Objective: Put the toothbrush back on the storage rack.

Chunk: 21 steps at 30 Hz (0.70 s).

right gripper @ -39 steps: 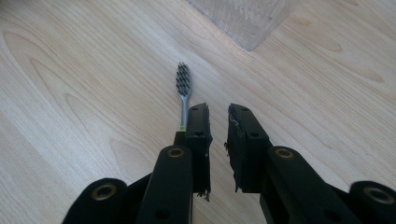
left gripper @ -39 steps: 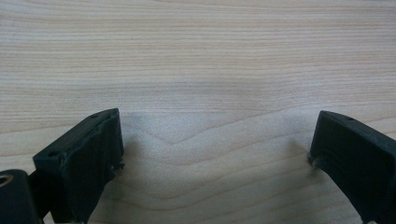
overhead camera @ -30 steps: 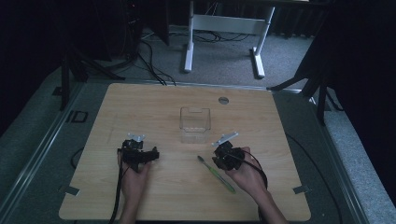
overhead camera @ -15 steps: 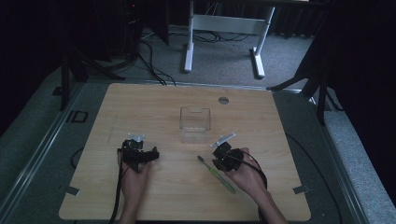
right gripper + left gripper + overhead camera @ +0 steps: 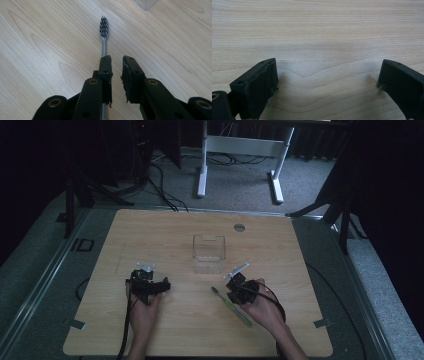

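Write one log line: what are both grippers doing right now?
left gripper: open, over bare table | right gripper: shut, empty, beside toothbrush | clear box: untouched

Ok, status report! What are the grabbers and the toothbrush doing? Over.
Left gripper open over bare table. Right gripper shut, empty. Toothbrush flat on table, handle passing beneath right gripper. Clear box beyond, nothing blocking.

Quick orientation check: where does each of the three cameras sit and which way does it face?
High view: above the person's side, looking forward and down on the table; both hands, left gripper, right gripper.
Left gripper view: rides that gripper, facing bare wood; jaws stand wide apart.
Right gripper view: along near-closed jaws; toothbrush runs under the left one.
Shared: toothbrush and clear box appear in the high and right gripper views.
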Motion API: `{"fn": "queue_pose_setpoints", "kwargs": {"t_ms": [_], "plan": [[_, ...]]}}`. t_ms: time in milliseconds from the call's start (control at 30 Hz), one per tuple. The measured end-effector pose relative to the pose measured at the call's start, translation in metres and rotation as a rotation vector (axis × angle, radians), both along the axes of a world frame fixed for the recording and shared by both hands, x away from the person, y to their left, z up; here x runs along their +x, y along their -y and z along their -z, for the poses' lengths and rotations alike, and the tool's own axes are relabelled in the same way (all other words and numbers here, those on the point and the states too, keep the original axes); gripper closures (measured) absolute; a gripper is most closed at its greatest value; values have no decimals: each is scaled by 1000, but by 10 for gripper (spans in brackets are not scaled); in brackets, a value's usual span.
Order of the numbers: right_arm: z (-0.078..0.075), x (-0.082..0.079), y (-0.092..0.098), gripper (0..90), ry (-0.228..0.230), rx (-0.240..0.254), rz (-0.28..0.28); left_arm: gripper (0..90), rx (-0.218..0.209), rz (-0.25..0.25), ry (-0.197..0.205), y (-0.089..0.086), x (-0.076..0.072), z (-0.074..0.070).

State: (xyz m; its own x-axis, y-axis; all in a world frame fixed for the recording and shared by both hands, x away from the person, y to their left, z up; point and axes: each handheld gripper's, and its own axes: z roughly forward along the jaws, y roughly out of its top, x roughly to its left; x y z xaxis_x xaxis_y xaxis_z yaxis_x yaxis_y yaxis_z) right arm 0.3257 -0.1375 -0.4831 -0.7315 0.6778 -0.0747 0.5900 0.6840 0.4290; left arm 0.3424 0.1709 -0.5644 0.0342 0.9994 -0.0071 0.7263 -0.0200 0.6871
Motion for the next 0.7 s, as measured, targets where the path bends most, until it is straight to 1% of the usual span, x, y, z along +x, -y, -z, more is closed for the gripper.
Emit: {"fn": "queue_pose_setpoints", "kwargs": {"t_ms": [700], "plan": [[9,0,-7,775,-54,-56,-26,30,0,0,0,0,0,0]]}}
